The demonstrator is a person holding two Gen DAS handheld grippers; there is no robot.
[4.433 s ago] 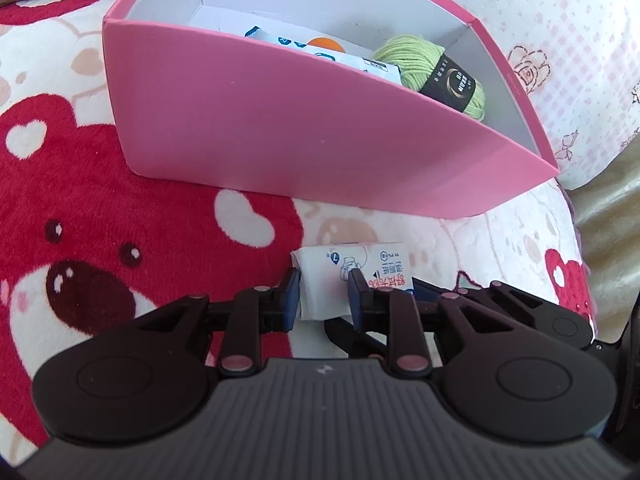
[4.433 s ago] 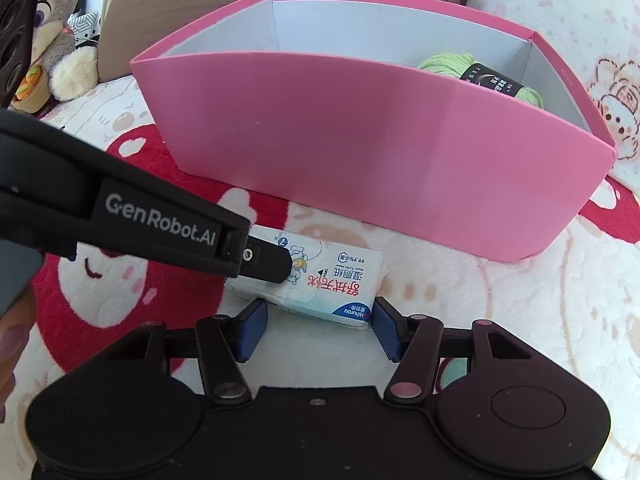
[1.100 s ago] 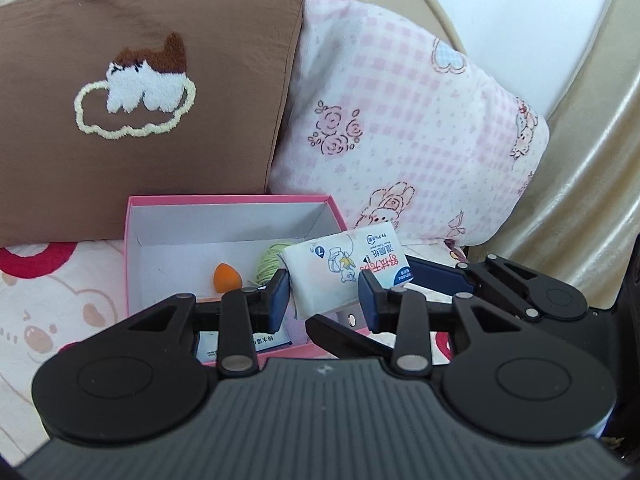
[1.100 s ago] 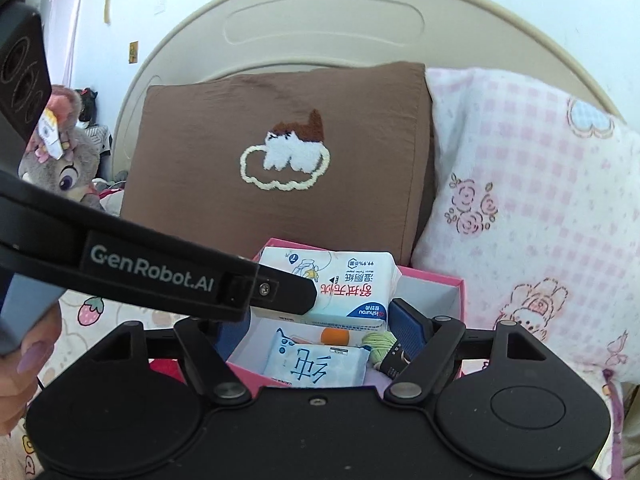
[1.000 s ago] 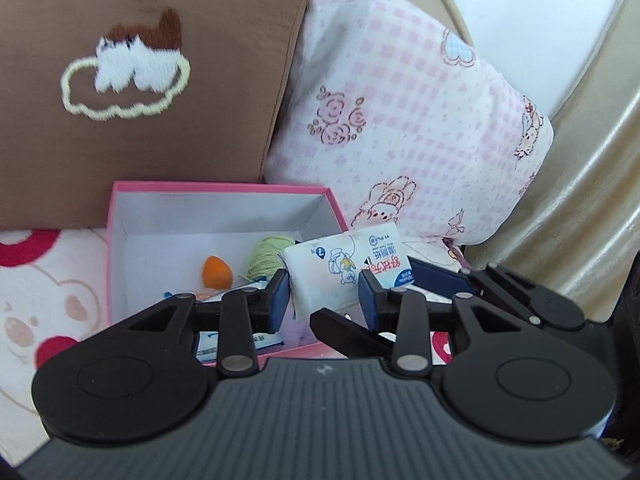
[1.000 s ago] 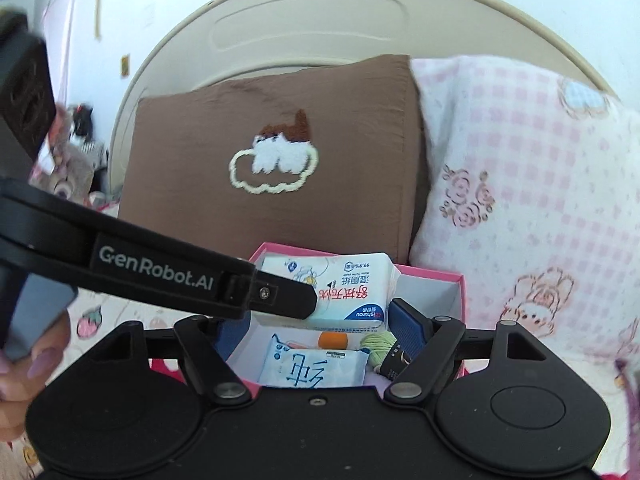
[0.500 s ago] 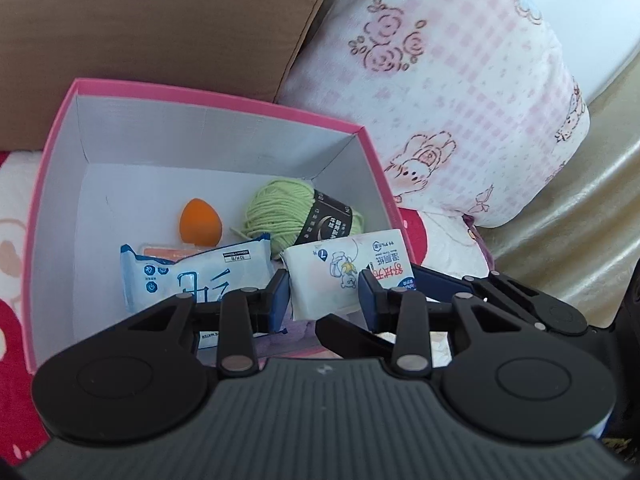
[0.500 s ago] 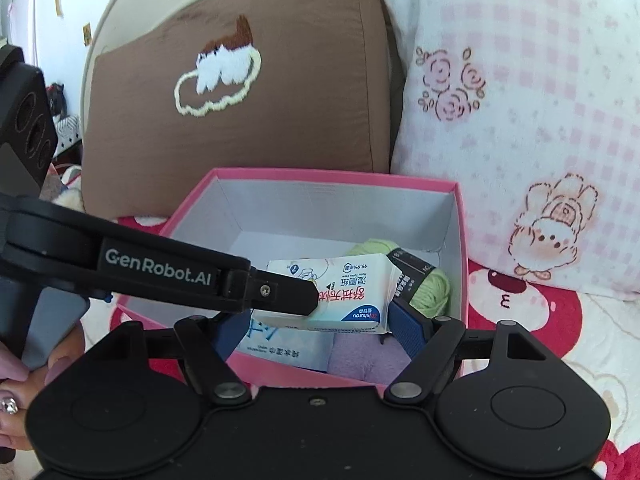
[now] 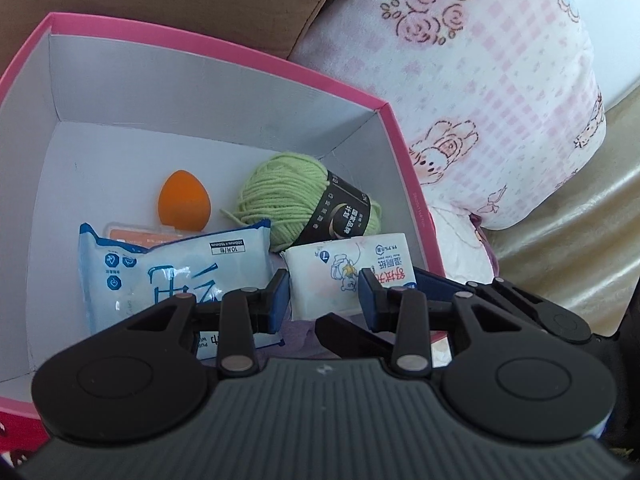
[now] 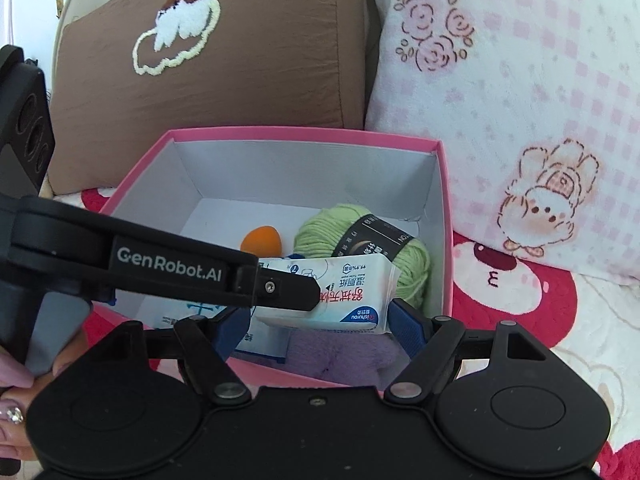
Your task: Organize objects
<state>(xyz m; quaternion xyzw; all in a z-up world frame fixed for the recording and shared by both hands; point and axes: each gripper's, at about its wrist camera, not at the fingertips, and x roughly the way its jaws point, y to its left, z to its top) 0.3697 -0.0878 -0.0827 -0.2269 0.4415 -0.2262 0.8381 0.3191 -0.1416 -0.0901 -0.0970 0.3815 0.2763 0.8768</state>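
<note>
A glossy plastic film is seen on the wet-wipe pack (image 9: 348,272); the pink box (image 9: 224,92) is matt card, the green yarn ball (image 9: 288,196) fuzzy, the pillows cloth.

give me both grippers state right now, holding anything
left gripper: shut on the wipes pack, over the pink box.
right gripper: jaws wide, at the same pack's ends; grip cannot be told.

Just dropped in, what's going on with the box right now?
A person is tidying small things into a pink box on a bed. The left gripper is shut on a small white tissue pack, and the right gripper brackets its ends, holding it just over the box's near right corner. Already inside are a green yarn ball, an orange sponge and a blue wipes pack. The tissue pack is not yet released.
</note>
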